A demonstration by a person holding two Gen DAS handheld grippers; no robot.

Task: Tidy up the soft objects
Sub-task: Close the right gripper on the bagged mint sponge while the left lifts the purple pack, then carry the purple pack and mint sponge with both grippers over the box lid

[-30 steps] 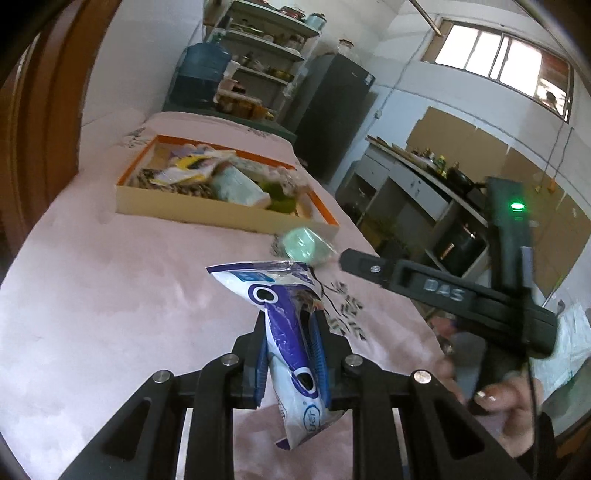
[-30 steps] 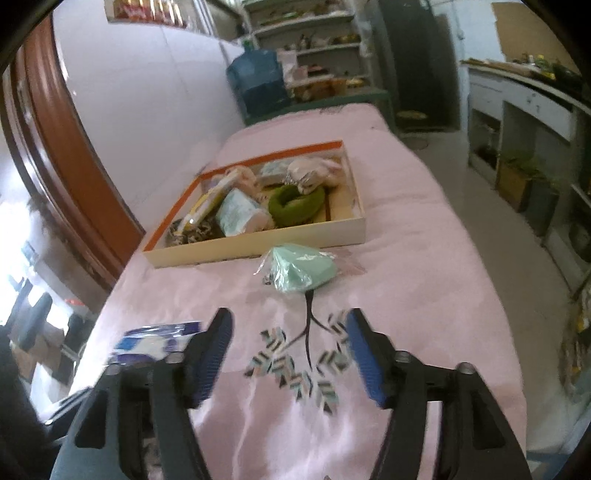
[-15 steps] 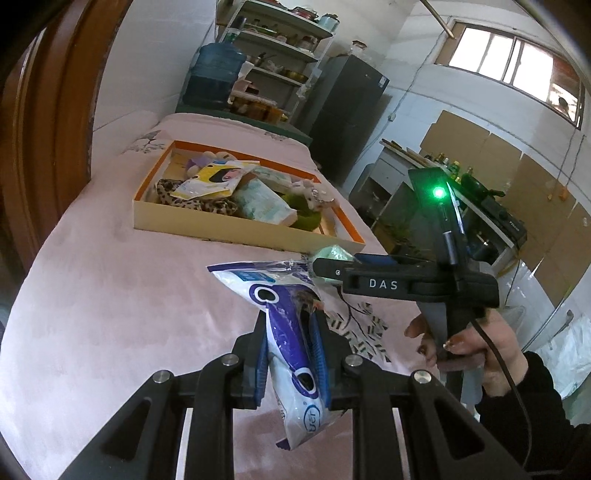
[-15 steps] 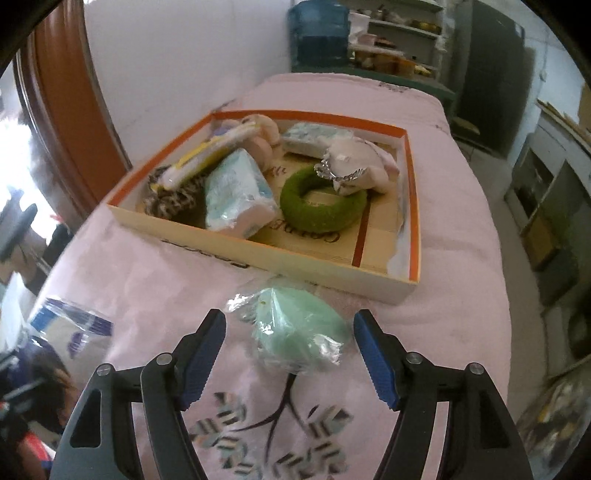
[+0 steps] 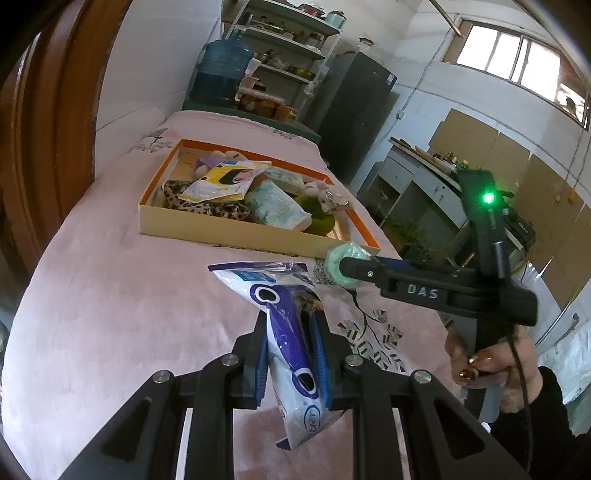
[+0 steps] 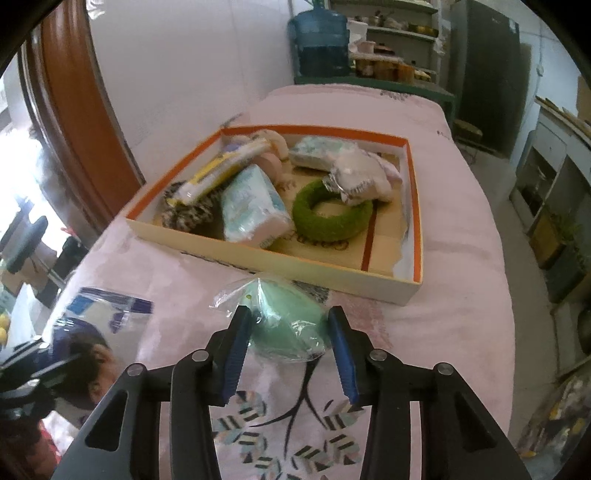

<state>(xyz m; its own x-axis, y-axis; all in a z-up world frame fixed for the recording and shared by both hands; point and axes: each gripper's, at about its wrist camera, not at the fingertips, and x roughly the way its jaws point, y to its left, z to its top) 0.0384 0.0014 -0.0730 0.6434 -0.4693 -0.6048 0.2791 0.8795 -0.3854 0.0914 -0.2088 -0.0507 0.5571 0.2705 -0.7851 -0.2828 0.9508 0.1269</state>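
My left gripper [image 5: 290, 325] is shut on a white and blue plastic packet [image 5: 284, 317] and holds it above the pink tablecloth. The packet also shows in the right wrist view [image 6: 107, 306]. My right gripper [image 6: 288, 328] is open, its fingers on either side of a mint green sponge in clear wrap [image 6: 286, 321] lying on the cloth. The sponge also shows in the left wrist view [image 5: 341, 258]. An orange-rimmed cardboard box [image 6: 413, 206] just beyond holds a green ring [image 6: 332, 216], tissue packs, a plush toy and other soft items.
The table's right edge [image 6: 506, 295] drops to the floor. A wooden door frame [image 6: 74, 110] stands at the left. Shelves, a blue water jug [image 6: 319, 33] and a dark fridge stand beyond the table's far end.
My right gripper has moved forward and down until its open fingers straddle the green sponge. My left gripper still holds the packet and has drifted slightly.
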